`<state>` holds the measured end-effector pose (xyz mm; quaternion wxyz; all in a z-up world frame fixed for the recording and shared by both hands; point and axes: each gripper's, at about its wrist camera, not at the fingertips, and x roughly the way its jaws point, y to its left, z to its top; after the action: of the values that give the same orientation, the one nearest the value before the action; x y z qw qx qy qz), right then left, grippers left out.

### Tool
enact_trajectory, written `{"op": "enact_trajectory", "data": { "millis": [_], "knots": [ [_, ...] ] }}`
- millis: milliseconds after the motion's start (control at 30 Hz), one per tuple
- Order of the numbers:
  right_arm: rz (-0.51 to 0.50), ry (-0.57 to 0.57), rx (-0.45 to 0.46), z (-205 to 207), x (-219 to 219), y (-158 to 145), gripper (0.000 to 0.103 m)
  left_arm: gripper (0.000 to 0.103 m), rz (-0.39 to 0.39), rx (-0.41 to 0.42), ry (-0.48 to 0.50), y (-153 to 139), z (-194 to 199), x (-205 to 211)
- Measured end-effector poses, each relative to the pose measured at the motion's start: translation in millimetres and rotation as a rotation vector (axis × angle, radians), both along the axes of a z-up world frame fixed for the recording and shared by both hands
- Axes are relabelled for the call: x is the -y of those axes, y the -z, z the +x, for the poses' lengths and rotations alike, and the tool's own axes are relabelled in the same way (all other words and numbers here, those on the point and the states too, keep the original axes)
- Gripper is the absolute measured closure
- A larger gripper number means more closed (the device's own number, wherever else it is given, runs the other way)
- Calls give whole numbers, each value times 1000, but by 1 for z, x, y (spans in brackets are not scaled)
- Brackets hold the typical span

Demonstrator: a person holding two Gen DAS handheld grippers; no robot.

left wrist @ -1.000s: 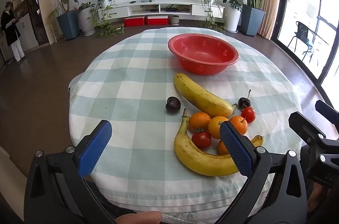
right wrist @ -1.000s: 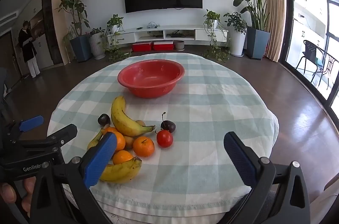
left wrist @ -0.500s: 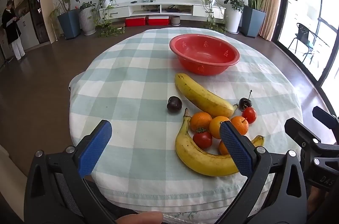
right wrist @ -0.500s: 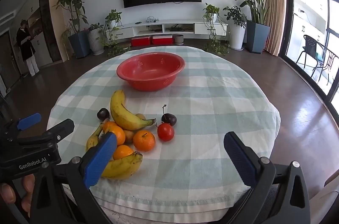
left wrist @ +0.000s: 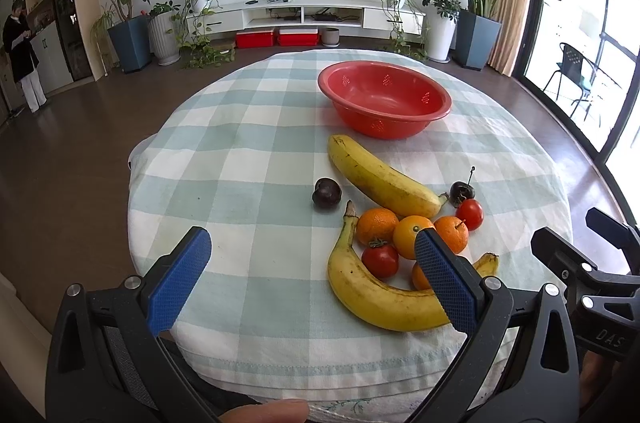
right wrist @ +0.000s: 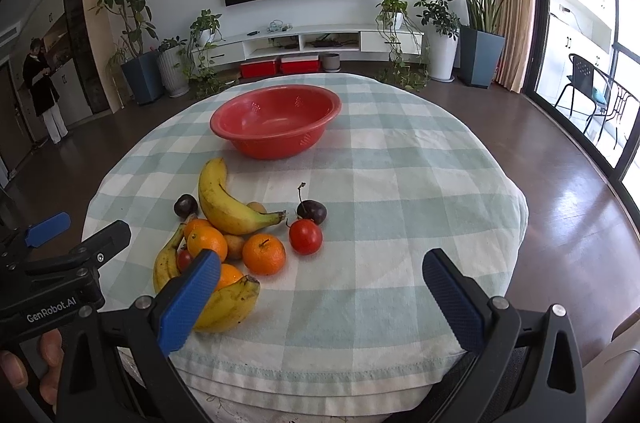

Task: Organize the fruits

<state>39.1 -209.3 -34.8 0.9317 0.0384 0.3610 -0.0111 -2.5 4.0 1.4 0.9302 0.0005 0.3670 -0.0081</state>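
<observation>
Left gripper (left wrist: 312,277) hangs at the near table edge, jaws wide, nothing between them but checked cloth (left wrist: 248,159). Right gripper (right wrist: 320,297) likewise hangs at the near edge, jaws wide and empty. Fruit lies in a loose cluster on the cloth: seen from the left wrist it sits ahead of and partly behind the right finger; seen from the right wrist it sits ahead of and partly behind the left finger. Near banana (left wrist: 372,297) curves around the front of the cluster, its far end hidden by the left gripper's right finger. Far banana (left wrist: 380,181) lies diagonally beyond it, stem toward the stemmed cherry (left wrist: 462,193). Between the bananas: three oranges (left wrist: 412,235) in a touching row, a fourth orange mostly hidden behind the finger, and a tomato (left wrist: 380,261) just beside the near banana. A second tomato (right wrist: 305,237) sits touching or nearly touching the stemmed cherry. A dark plum (left wrist: 327,193) lies apart from the cluster, ahead between the left jaws. Red bowl (right wrist: 276,121) stands empty farther ahead, past the far banana, clear of all fruit. A person (right wrist: 44,95) stands far off in the room, to the left.
</observation>
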Motion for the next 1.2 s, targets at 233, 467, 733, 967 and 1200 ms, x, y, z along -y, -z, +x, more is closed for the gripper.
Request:
{"op": "enact_trajectory", "data": {
  "millis": [233,467,733,967,1200],
  "knots": [
    [-8,6,-16,1,-1,3,0,0,-1,-1,-1,1,0,-1],
    [-5,6,-22,1,0,5,0,0,-1,-2,0,1,-1,-1],
    [-4,6,-21,1,0,5,0,0,-2,-4,0,2,0,-1],
    [-4,6,-22,1,0,5,0,0,-3,-5,0,2,0,-1],
    [-3,5,-22,1,0,5,0,0,-3,-8,0,2,0,-2]
  ]
}}
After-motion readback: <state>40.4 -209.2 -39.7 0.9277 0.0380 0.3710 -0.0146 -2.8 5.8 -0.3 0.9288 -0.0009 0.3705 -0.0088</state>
